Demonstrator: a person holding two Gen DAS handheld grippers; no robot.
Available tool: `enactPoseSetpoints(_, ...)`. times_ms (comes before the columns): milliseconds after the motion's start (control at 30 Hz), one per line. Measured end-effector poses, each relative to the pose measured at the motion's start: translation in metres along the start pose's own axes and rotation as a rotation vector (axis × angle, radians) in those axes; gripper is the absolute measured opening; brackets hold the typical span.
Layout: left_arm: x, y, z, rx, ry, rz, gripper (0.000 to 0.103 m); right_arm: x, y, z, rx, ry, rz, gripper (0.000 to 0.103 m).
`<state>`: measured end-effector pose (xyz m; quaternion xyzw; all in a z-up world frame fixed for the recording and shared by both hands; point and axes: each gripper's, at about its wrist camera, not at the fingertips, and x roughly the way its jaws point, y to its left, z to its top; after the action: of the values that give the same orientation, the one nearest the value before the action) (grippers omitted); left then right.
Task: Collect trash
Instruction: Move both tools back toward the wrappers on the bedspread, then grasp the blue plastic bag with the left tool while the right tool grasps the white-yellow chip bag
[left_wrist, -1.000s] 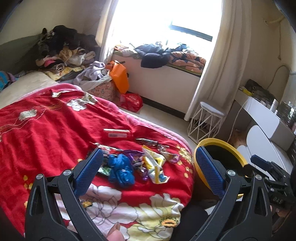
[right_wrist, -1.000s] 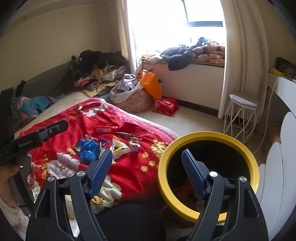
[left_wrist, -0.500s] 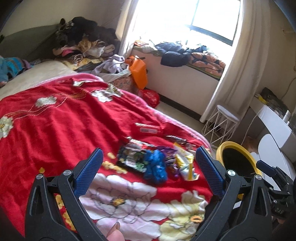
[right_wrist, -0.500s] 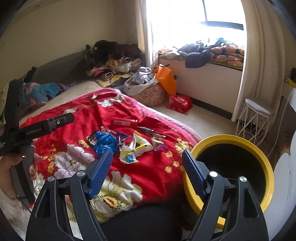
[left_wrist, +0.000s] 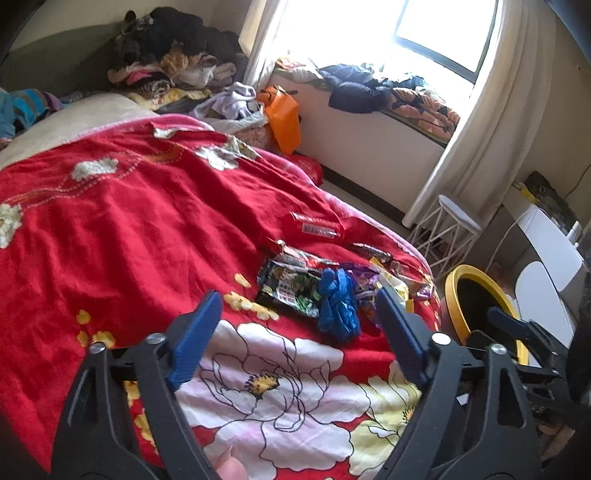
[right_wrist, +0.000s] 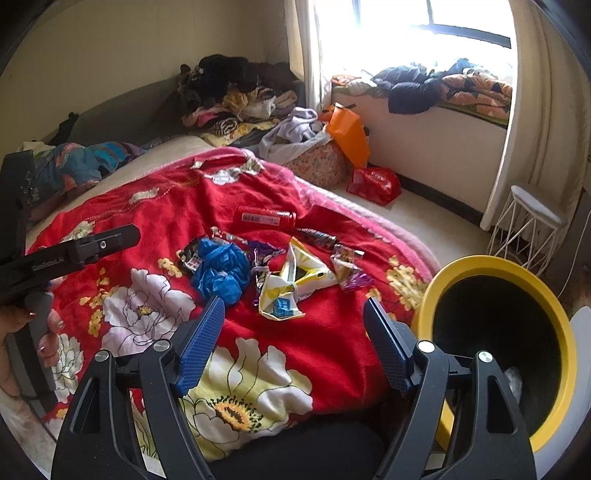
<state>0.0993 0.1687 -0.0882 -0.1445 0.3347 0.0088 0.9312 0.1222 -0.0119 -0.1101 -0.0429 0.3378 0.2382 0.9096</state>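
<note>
Crinkled wrappers (right_wrist: 295, 280) are lying in a loose heap on the red flowered blanket (right_wrist: 155, 221) that is covering the bed, close to the edge nearest the bin. A scrunched blue plastic bag (right_wrist: 221, 273) is sitting at the left of the heap, touching a dark printed packet (left_wrist: 291, 291) that is showing more fully in the left view. A yellow-and-white torn packet (right_wrist: 291, 291) is lying just right of the blue bag, with a small purple wrapper (right_wrist: 351, 273) beside it. A red tube with a barcode label (right_wrist: 266, 218) is resting a little farther back on the blanket, apart from the heap.

Just off the bed's edge, a black bin with a yellow rim (right_wrist: 554, 306) is standing on the floor, its mouth facing the right view.

Both tools are hovering above the blanket's near end. The left tool (left_wrist: 295, 332) is spread wide with nothing between its blue pads, the blue bag showing between them. The right tool (right_wrist: 293, 339) is likewise gaping wide and gripping nothing, pointing at the torn packet.

Beyond the bed, clothes (right_wrist: 236, 96) are piled against the wall, and a white wire stool (right_wrist: 532, 225) is standing by the curtain.
</note>
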Motion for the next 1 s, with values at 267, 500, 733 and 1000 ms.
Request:
enactPoseSetpoints(267, 0.018, -0.004, -0.007, 0.002, 0.071, -0.055, 0.049, 0.034, 0.001, 0.002, 0.021, 0.062, 0.035, 0.069)
enactPoseSetpoints(500, 0.037, -0.008, -0.011, -0.01, 0.128, -0.084, 0.035, 0.061, -0.001, 0.004, 0.064, 0.113, 0.068, 0.057)
enactPoseSetpoints(733, 0.055, -0.011, -0.014, -0.021, 0.168, -0.092, 0.034, 0.078, -0.004, 0.003, 0.085, 0.151, 0.089, 0.046)
enactPoseSetpoints(1000, 0.074, -0.021, -0.015, -0.018, 0.201, -0.106, 0.034, 0.081, -0.008, 0.005, 0.107, 0.153, 0.114, 0.036)
